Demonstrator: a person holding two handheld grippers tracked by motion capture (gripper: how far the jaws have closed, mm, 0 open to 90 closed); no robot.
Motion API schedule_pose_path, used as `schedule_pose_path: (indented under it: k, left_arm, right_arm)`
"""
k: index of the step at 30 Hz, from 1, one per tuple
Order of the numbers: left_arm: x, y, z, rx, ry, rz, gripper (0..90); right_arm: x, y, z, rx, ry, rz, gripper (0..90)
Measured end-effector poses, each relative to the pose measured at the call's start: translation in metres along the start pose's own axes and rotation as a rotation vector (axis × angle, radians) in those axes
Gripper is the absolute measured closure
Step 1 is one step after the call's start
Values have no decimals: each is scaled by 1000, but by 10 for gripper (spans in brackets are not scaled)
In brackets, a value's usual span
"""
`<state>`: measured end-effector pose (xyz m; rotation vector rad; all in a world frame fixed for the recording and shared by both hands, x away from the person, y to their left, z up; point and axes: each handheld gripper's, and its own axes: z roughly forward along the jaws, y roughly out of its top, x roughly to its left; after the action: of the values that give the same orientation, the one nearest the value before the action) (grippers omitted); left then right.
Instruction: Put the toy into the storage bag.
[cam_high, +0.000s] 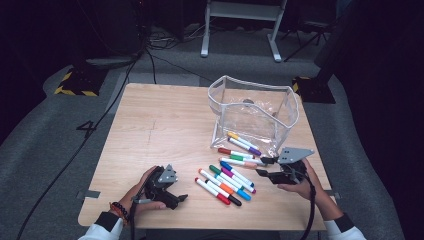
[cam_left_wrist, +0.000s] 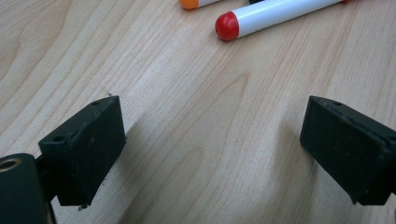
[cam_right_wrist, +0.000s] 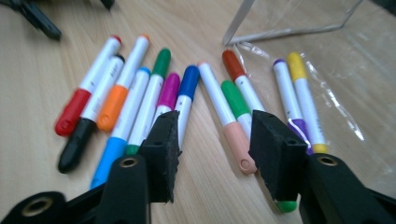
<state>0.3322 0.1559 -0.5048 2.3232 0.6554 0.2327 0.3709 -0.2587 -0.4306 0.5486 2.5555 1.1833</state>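
Note:
Several coloured markers (cam_high: 227, 182) lie side by side on the wooden table (cam_high: 160, 130), in front of a clear plastic pouch (cam_high: 255, 107). A yellow marker (cam_right_wrist: 303, 93) and a purple marker (cam_right_wrist: 287, 98) rest on the pouch's flap. My right gripper (cam_high: 264, 166) is low over the right end of the row. Its jaws are open around a peach-capped marker (cam_right_wrist: 229, 126), and a green marker (cam_right_wrist: 236, 100) runs under its right jaw. My left gripper (cam_high: 177, 200) rests on the table left of the markers, open, with bare wood between its jaws. A red-capped marker (cam_left_wrist: 275, 16) lies just ahead of it.
The pouch (cam_right_wrist: 299, 18) stands open at the table's back right. Bare wood (cam_high: 150, 115) covers the left and far parts of the table. The front edge (cam_high: 200, 227) is close behind both hands. Grey floor and cables surround the table.

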Motion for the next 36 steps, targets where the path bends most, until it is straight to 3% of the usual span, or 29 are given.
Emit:
schedule_pose_path:
  k: [7, 14, 21, 25, 30, 36]
  left_arm:
    - [0, 0, 0, 0, 0, 0, 70]
    - [0, 0, 0, 0, 0, 0, 70]
    - [0, 0, 0, -1, -1, 0, 70]
    - [0, 0, 0, -2, 1, 1, 69]
    - [-3, 1, 2, -4, 7, -9, 69]
    - [-11, 6, 6, 1, -16, 19, 69]
  right_arm:
    - [-8, -9, 42, 60, 11, -15, 565]
    - [-17, -12, 65, 102, 0, -27, 583]
    - [-23, -14, 73, 108, 19, 0, 604]
    - [-22, -15, 79, 142, 37, 5, 643]
    - [-24, -16, 81, 130, 75, 27, 737]
    - [-23, -15, 79, 138, 75, 9, 739]
